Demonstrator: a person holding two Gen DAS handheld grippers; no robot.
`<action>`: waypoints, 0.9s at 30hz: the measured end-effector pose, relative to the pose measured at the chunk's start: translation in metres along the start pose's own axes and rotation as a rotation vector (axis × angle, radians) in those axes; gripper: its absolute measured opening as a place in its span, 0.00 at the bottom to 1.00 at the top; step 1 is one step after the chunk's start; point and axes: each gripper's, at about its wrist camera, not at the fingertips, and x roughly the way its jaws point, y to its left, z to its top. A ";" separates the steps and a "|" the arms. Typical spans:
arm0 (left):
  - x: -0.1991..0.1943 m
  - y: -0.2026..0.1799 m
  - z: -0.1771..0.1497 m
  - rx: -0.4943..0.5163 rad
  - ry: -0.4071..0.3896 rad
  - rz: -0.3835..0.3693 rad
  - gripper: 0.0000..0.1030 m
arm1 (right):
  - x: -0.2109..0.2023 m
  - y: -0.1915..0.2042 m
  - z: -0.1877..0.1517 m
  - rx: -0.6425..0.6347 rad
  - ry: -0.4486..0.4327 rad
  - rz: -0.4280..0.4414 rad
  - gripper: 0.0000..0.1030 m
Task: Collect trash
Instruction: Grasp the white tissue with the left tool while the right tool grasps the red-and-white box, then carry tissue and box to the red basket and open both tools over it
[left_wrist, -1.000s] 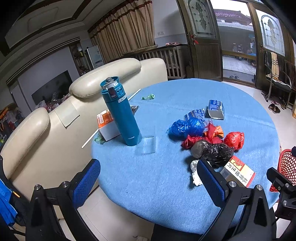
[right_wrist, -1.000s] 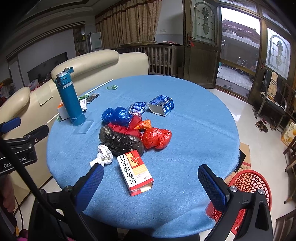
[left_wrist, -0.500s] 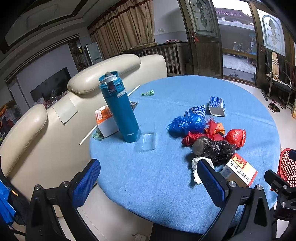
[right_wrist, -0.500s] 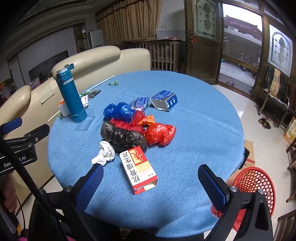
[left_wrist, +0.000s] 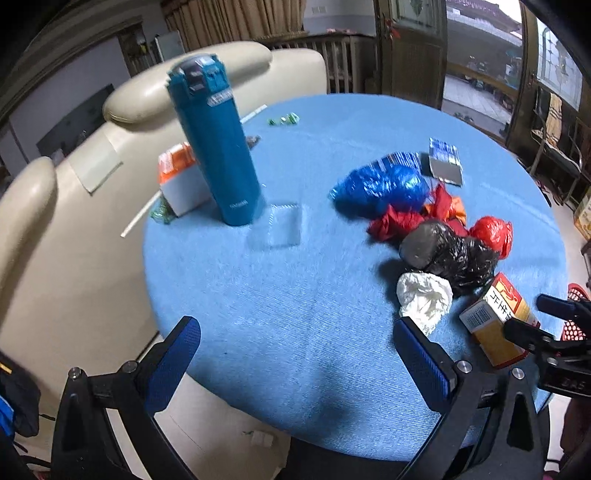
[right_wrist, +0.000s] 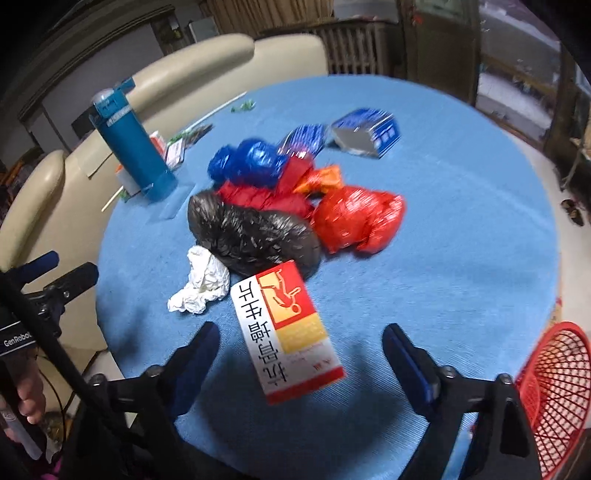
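Observation:
A pile of trash lies on the round blue table (right_wrist: 461, 229): a red, white and yellow carton (right_wrist: 288, 332), a crumpled white tissue (right_wrist: 201, 282), a black bag (right_wrist: 251, 236), red bags (right_wrist: 358, 218), a blue bag (right_wrist: 245, 162) and a blue box (right_wrist: 369, 134). My right gripper (right_wrist: 301, 363) is open, its fingers on either side of the carton's near end. My left gripper (left_wrist: 297, 360) is open and empty over the table's near edge, left of the tissue (left_wrist: 424, 295) and the carton (left_wrist: 495, 321).
A tall teal bottle (left_wrist: 214, 140) stands at the table's left with a white and orange box (left_wrist: 181, 181) behind it. A red mesh basket (right_wrist: 554, 391) stands on the floor at the right. A cream sofa (left_wrist: 55, 192) runs behind the table.
Both grippers have moved forward over the table toward the trash. The carton now sits between my right gripper's open fingers.

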 end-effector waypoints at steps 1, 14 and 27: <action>0.002 -0.002 0.000 0.004 0.007 -0.012 1.00 | 0.005 0.001 0.000 -0.007 0.014 0.006 0.73; 0.047 -0.067 0.020 0.089 0.104 -0.291 0.93 | -0.020 -0.045 -0.018 0.107 -0.001 0.066 0.51; 0.045 -0.094 0.008 0.153 0.148 -0.349 0.35 | -0.077 -0.126 -0.044 0.279 -0.117 -0.011 0.51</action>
